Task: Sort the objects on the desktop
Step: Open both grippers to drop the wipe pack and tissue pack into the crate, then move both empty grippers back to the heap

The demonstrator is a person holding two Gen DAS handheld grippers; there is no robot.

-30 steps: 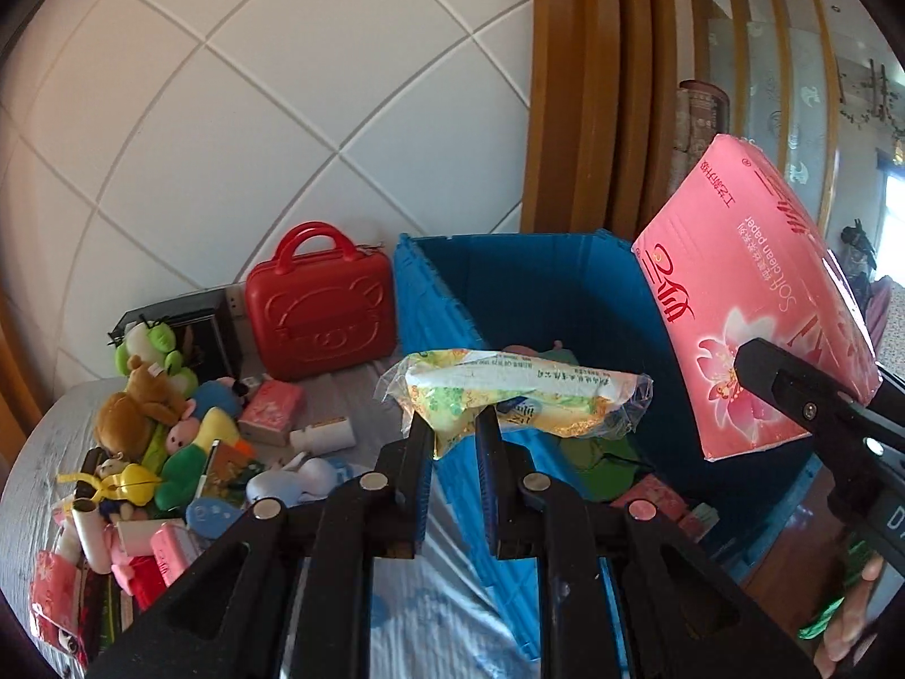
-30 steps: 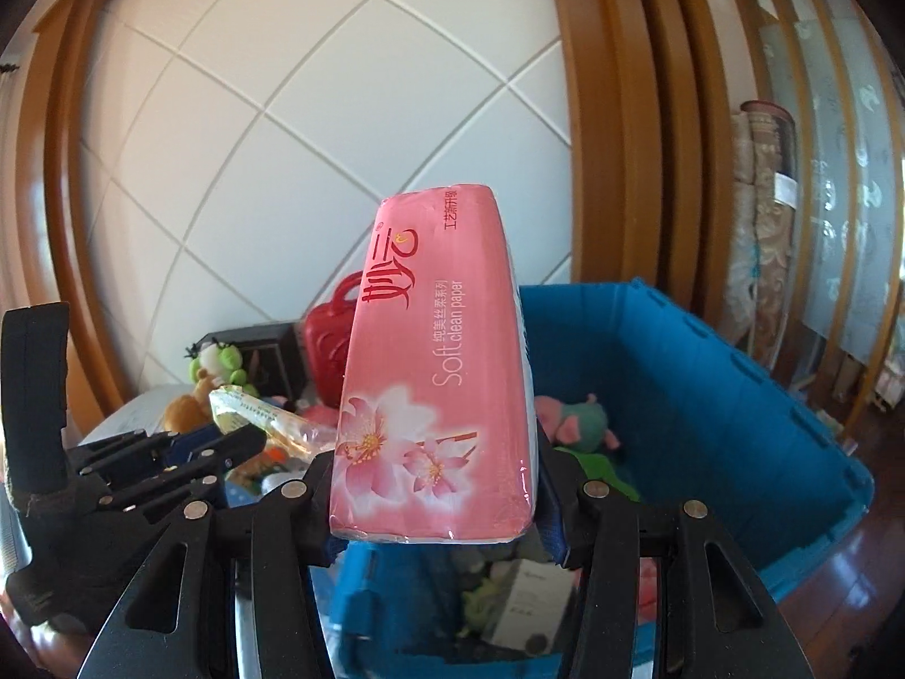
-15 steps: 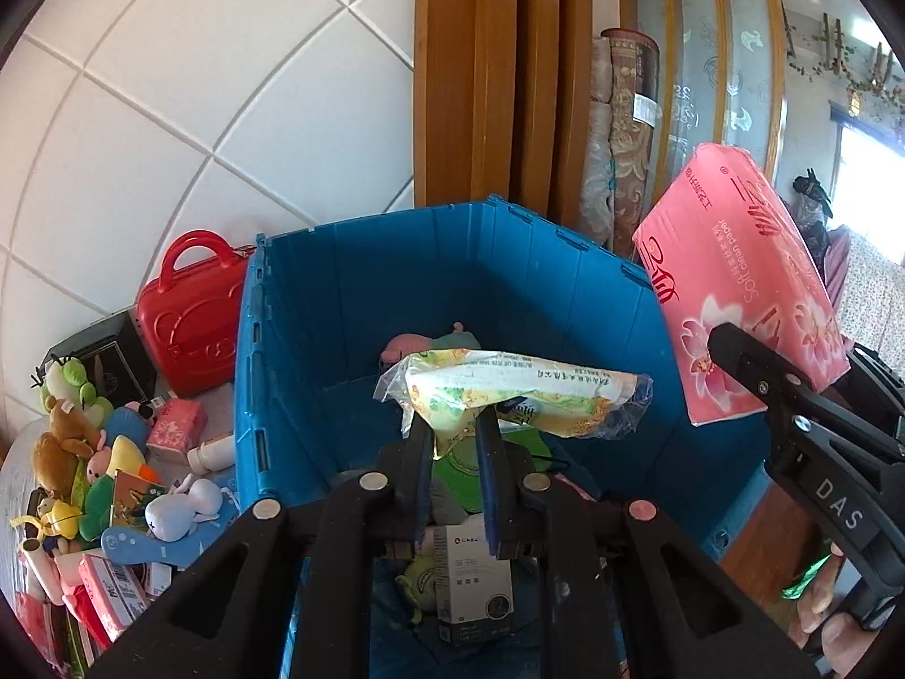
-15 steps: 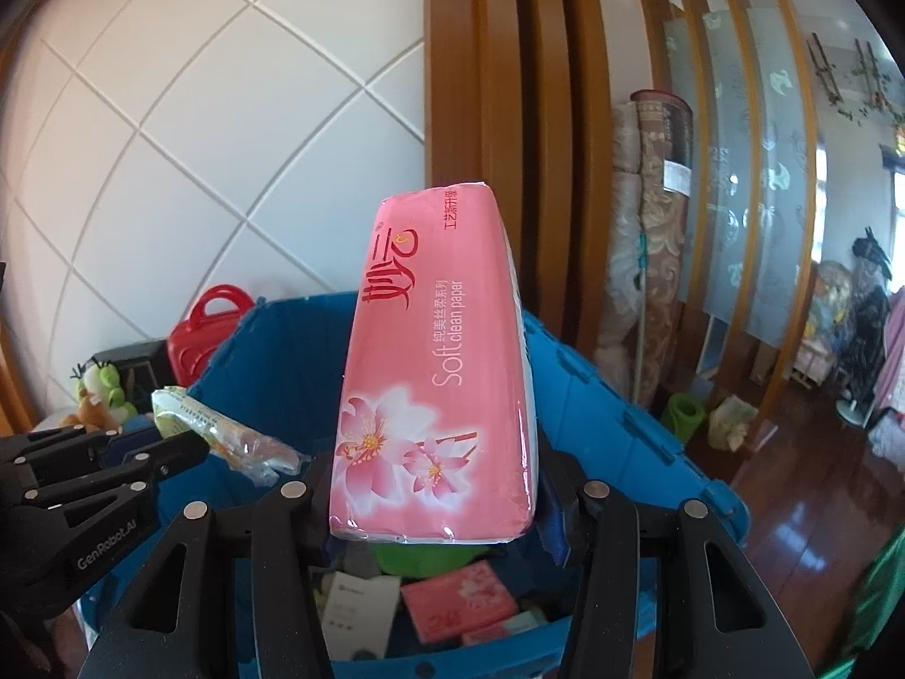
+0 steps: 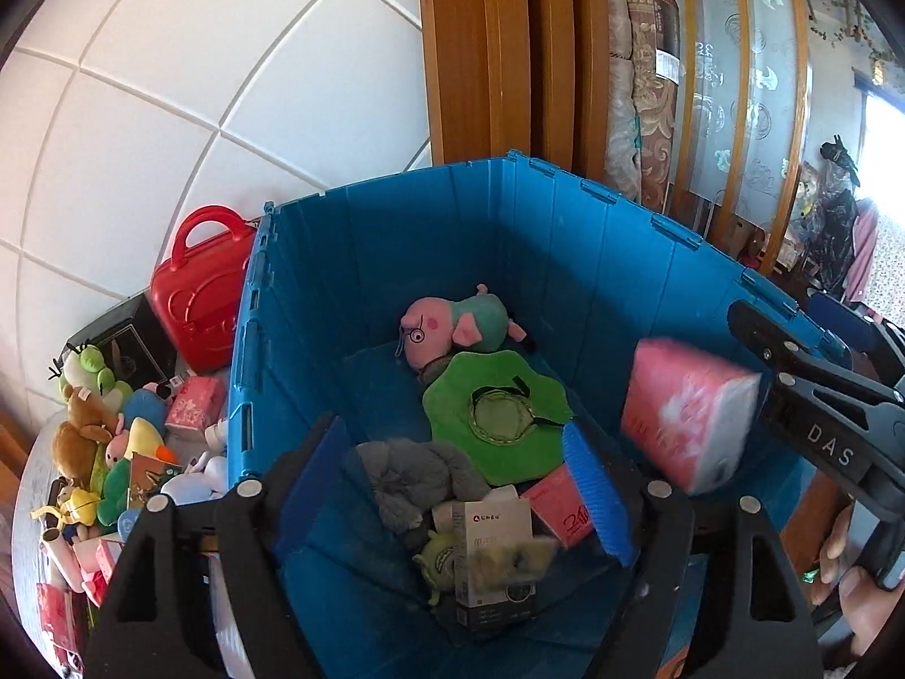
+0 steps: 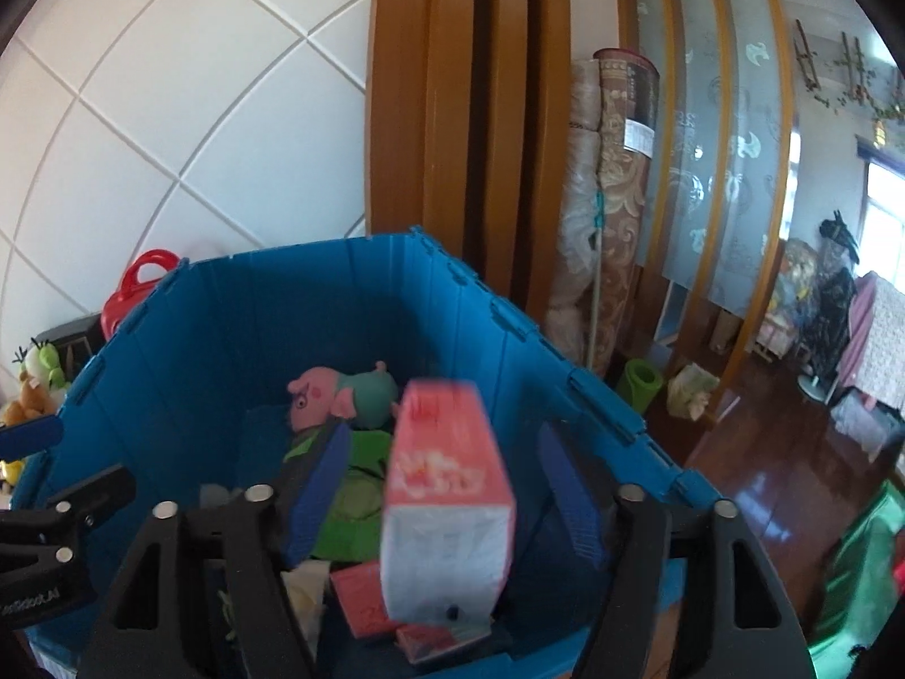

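Observation:
Both grippers hang over the big blue bin (image 5: 396, 249). My left gripper (image 5: 452, 469) is open and empty; the yellow-green wipes pack (image 5: 512, 560) is a blur below it, over a white box inside the bin. My right gripper (image 6: 441, 481) is open; the pink tissue pack (image 6: 447, 503) is blurred between its spread fingers, free of both pads, and it also shows in the left wrist view (image 5: 687, 413). The bin (image 6: 226, 328) holds a pink pig plush (image 5: 452, 328), a green hat (image 5: 498, 413) and a grey plush (image 5: 418, 475).
Left of the bin on the table are a red toy case (image 5: 198, 288), a heap of plush toys (image 5: 96, 424) and small pink packs (image 5: 195, 402). Wooden door frames and rolled carpets (image 6: 611, 215) stand behind the bin.
Both grippers have opened. The wipes pack has left the left gripper and the pink tissue pack has left the right one; both drop into the bin.

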